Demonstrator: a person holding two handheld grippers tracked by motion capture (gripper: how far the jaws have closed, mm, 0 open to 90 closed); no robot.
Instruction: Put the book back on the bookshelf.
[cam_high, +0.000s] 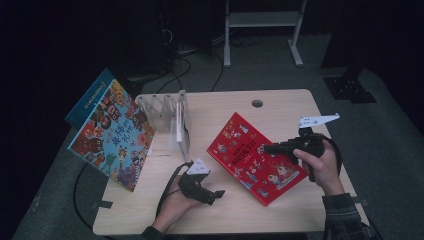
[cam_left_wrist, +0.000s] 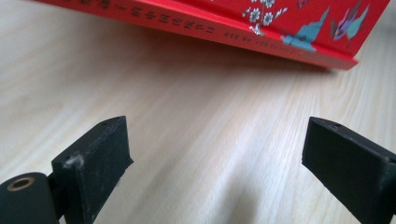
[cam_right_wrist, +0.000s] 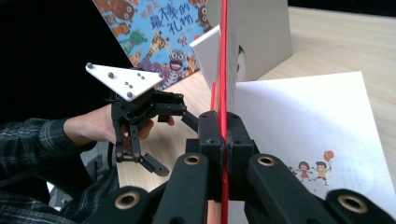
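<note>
surface (cam_high: 280, 205): light wood | blue picture book (cam_high: 112, 134): propped upright, far left | red book (cam_high: 255, 157): right of centre, cover lifted | white rack (cam_high: 170, 120): far centre | right claw (cam_high: 270, 148): clamped on red cover edge | left claw (cam_high: 217, 195): jaws apart, empty, just near-left of red book

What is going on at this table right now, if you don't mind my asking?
A person works with a handheld gripper in each hand. The right gripper is shut on the front cover of the red book and has it lifted, so a white inner page shows. The left gripper is open, low over the table beside the book's edge, holding nothing. A colourful book leans at the table's left by a rack.
</note>
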